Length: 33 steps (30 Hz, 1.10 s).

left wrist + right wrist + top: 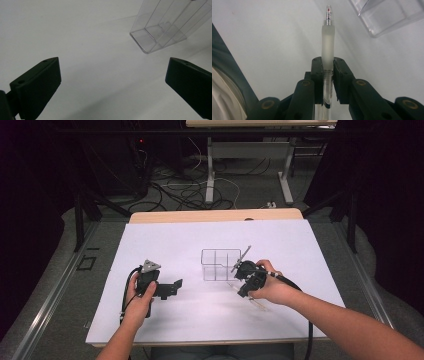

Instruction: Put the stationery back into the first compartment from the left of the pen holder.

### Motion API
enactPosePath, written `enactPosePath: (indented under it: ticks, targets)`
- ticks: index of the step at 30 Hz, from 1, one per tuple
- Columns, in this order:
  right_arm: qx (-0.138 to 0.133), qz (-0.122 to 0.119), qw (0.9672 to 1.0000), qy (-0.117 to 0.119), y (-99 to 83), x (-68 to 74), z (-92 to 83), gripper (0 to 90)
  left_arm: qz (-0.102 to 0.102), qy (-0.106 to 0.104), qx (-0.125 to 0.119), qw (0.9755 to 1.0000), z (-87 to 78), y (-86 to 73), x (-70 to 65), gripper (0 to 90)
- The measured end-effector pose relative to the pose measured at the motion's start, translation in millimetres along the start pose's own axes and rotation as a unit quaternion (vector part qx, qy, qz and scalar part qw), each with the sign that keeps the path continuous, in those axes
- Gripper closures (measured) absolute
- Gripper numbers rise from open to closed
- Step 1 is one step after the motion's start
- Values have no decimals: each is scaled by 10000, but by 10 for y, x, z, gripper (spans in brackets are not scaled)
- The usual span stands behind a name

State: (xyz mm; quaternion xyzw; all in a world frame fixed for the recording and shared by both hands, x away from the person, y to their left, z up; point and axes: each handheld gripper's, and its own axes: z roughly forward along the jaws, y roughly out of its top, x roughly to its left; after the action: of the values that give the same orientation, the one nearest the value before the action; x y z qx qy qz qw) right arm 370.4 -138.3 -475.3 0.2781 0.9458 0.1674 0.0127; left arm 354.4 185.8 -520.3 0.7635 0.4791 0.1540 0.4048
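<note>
The pen [328, 37] stood clamped between the narrow jaws of the right gripper [328, 67]. In the right gripper view its long axis ran straight toward 12 o'clock, the clear red-inked tip leading and the frosted grip just above the pads. Its rear end was cut off at the bottom edge. In the high view the pen [259, 304] was hard to make out beneath the right hand [272, 290], at 4 o'clock from the clear organiser [220, 265]. The left gripper [112, 82] rested with jaws wide and empty, the organiser [162, 27] at its 1 o'clock, its top cropped.
</note>
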Motion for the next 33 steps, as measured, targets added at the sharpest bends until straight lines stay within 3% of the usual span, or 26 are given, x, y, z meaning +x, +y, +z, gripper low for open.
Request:
enactPosePath:
  ticks: [2,3,14,21,23,27,28,33]
  targets:
    - [-158,59,9999,-33,34,1,-55,796,-110,-33,-43,9999,0,0,-1,2]
    - [-342,87,9994,-50,65,-6,-104,796,-73,-37,-3,10000,-8,1,8,2]
    - [-1086,230,9937,-138,222,-27,-377,796,-105,-74,-79,9999,-9,-11,18,4]
    - [-1526,396,9873,-215,352,-71,-567,796,-67,-27,-81,9999,0,-8,13,4]
    - [-1746,442,9833,-275,404,-99,-627,796,-88,-34,-108,9999,10,-7,4,4]
    - [-1814,493,9818,-254,453,-126,-685,796,-30,-21,-90,10000,20,-6,7,4]
    - [-1938,524,9792,-307,485,-133,-704,796,-39,-15,-84,10000,20,-6,7,4]
    - [-2012,585,9772,-352,540,-142,-748,796,-68,-32,-100,9999,24,-6,4,4]
